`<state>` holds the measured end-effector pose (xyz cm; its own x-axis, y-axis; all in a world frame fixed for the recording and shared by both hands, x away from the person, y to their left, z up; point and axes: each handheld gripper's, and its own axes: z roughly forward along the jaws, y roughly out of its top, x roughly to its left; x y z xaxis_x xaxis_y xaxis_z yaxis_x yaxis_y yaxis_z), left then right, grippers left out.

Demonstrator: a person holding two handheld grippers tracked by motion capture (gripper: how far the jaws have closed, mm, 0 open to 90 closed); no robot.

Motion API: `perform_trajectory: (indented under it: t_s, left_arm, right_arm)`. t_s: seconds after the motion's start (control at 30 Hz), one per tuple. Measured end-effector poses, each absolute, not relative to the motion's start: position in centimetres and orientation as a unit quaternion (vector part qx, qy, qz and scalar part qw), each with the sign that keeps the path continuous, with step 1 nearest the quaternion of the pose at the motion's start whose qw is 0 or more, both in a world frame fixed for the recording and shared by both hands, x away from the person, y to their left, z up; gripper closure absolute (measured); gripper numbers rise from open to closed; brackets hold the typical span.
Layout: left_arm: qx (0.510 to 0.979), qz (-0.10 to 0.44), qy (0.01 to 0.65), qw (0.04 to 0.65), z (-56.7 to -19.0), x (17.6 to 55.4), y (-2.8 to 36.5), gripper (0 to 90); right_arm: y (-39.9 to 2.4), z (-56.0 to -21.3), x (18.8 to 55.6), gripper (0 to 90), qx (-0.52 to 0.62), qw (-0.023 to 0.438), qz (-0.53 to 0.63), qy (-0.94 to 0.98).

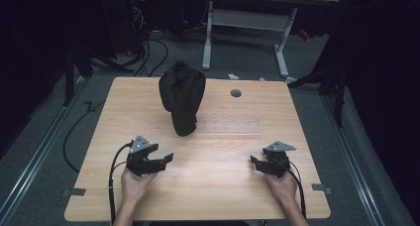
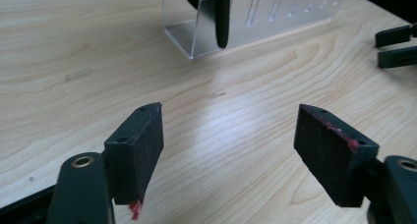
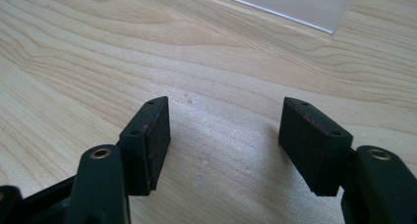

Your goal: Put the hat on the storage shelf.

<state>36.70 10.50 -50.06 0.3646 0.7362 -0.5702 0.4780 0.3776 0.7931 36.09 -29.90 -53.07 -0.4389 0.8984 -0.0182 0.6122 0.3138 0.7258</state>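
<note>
While wood-grained, table bears crumpled black cloth.

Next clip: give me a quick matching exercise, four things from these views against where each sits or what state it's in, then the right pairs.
Things:
1. black cloth
2. clear acrylic rack
3. left tongs
4. grommet hole

Places or states:
A. open, held above bare wood at the near left
B. in the tabletop near the far edge, right of the cloth
C. bunched up and draped over one end of the rack
D. lying mid-table, transparent, with slots along it

Pairs: 1-C, 2-D, 3-A, 4-B
</note>
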Motion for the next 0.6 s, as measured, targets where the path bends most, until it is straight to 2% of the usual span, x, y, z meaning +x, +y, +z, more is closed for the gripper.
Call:
perform_trajectory:
  t_s: [0.6]
  left_arm:
    - [0.584, 0.195, 0.575, 0.539, -54.7, 37.3, 9.9, 26.5]
  right_arm:
    - [-29.9, -53.1, 36.1, 36.6, 0.484, 0.216, 0.331, 0.781]
